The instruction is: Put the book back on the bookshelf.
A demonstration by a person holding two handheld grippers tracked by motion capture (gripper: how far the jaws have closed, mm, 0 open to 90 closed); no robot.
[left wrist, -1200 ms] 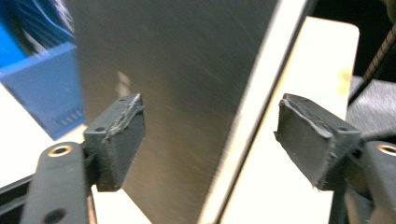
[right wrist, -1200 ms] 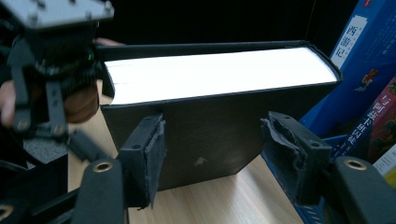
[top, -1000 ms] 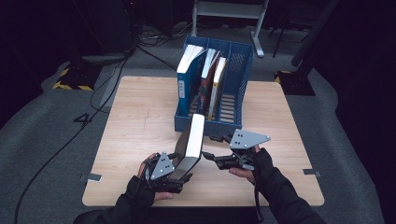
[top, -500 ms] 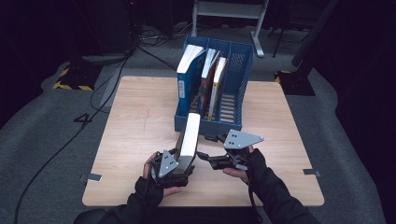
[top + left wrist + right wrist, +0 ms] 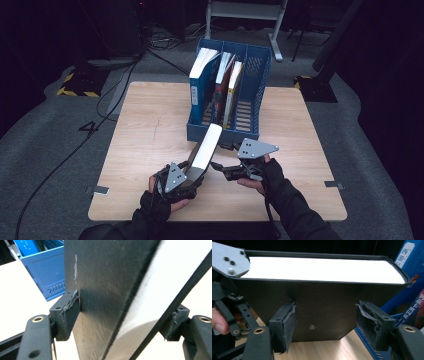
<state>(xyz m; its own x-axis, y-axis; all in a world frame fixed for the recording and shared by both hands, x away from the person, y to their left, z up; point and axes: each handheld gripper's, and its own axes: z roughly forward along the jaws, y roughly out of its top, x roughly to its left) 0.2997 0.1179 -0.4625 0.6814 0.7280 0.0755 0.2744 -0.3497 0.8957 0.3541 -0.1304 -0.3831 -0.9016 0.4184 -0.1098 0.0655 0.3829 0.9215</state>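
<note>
Jaws of left gripper clamp black book, long axis toward blue rack

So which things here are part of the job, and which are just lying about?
In the job:
- black book, clamped in the left gripper
- right gripper, jaws open and just widening, facing the book's cover
- blue file rack

Lying about:
- three books already standing in the rack
- cables on the floor
- metal stand behind the table

Two grippers: left gripper, right gripper; one black book; one blue rack; three racked books.
</note>
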